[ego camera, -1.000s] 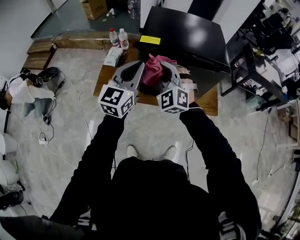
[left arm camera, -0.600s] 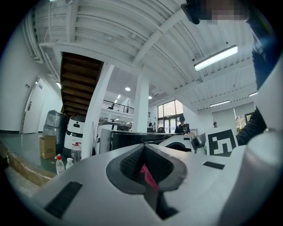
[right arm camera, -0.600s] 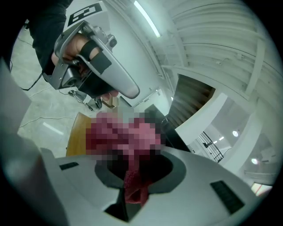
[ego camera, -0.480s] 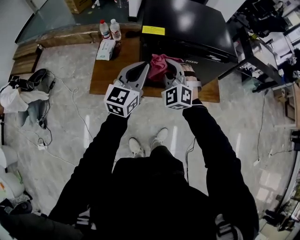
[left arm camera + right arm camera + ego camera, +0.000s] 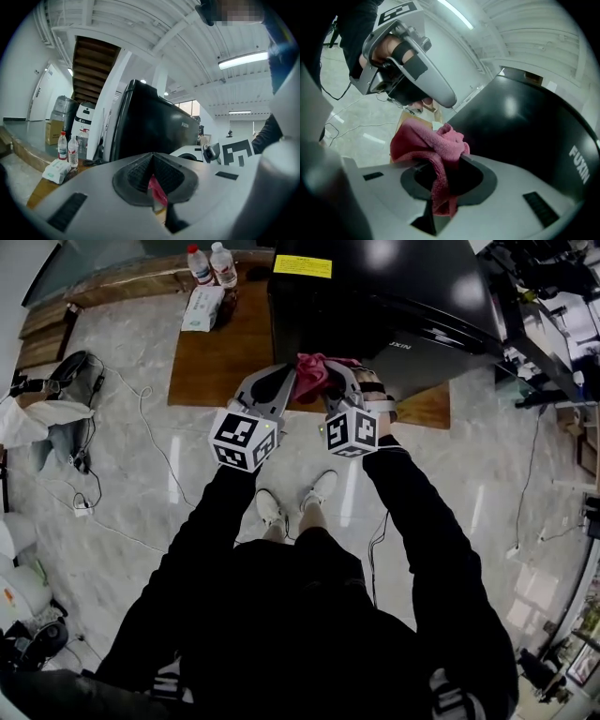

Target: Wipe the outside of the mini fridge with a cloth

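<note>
The black mini fridge stands on a low wooden platform ahead of me. A pink cloth hangs bunched in front of its lower front edge, with my right gripper shut on it. In the right gripper view the cloth spills out over the jaws, with the glossy fridge just to the right. My left gripper is close beside the cloth, jaws shut. Only a pink sliver shows through the slit below them. The fridge rises behind.
Two water bottles and a tissue pack sit at the platform's far left. Cables and a headset lie on the marble floor to the left. A black frame stand is at the right of the fridge.
The person has stepped forward. Both grippers and the cloth have come nearer the fridge's front and lower on it. The grip on the cloth is unchanged.
</note>
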Demonstrator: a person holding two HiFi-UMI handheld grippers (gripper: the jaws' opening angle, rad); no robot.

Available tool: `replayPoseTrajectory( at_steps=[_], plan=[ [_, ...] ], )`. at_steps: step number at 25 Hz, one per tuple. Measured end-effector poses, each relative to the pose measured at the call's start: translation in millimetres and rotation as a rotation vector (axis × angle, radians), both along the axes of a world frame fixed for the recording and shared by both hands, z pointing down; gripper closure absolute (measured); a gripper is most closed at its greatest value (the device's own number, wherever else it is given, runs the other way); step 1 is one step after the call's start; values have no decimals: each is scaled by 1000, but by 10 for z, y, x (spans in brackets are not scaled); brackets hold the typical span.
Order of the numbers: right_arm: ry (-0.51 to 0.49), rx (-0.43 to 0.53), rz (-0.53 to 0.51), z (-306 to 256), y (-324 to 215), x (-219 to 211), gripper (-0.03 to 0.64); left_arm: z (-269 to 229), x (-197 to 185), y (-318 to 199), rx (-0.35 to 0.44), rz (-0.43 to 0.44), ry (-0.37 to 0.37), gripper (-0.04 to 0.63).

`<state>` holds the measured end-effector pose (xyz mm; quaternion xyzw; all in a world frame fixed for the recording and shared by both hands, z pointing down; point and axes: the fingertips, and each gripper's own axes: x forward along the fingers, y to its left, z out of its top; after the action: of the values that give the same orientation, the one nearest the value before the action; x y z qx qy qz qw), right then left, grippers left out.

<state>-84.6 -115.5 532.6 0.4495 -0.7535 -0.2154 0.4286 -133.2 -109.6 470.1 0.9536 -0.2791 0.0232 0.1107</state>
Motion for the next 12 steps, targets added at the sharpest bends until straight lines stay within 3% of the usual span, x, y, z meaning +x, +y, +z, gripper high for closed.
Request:
replayPoseTrajectory(
  at_steps=[12],
  plan=[
    [-13, -215, -15, 1352, -50, -28, 531, 1082, 51, 30, -170, -36, -82, 591]
  ],
)
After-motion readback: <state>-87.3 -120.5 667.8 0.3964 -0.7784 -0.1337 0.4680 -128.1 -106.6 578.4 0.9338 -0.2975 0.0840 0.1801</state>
